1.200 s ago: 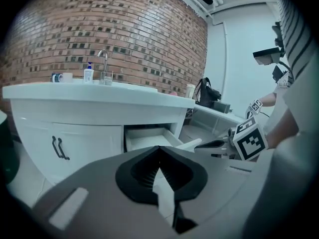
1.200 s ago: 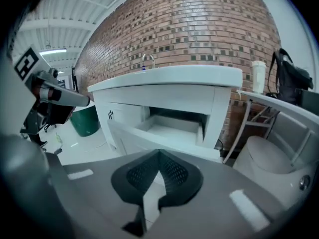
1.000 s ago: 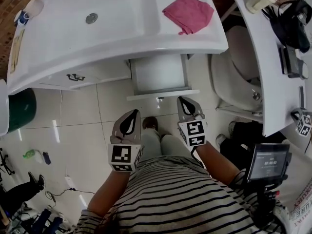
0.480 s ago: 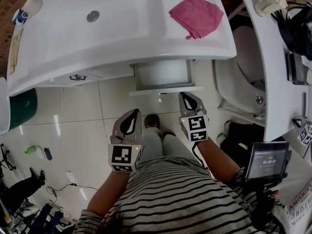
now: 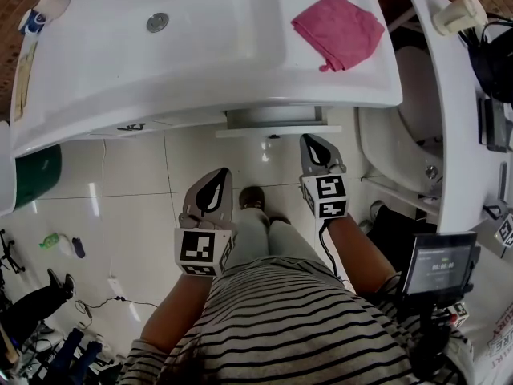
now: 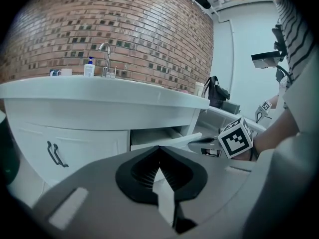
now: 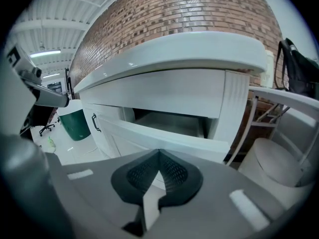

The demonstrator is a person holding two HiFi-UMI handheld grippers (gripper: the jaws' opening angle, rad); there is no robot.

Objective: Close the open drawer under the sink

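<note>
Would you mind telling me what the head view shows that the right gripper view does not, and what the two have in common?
Only the head view shows the pink cloth, the basin drain and the person's striped shirt. Only the right gripper view shows the ceiling light. Both show the partly open drawer and the green bin.

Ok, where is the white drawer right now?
In the head view, the white drawer juts slightly from under the front edge of the white sink counter, right of centre, just ahead of the right gripper.
</note>
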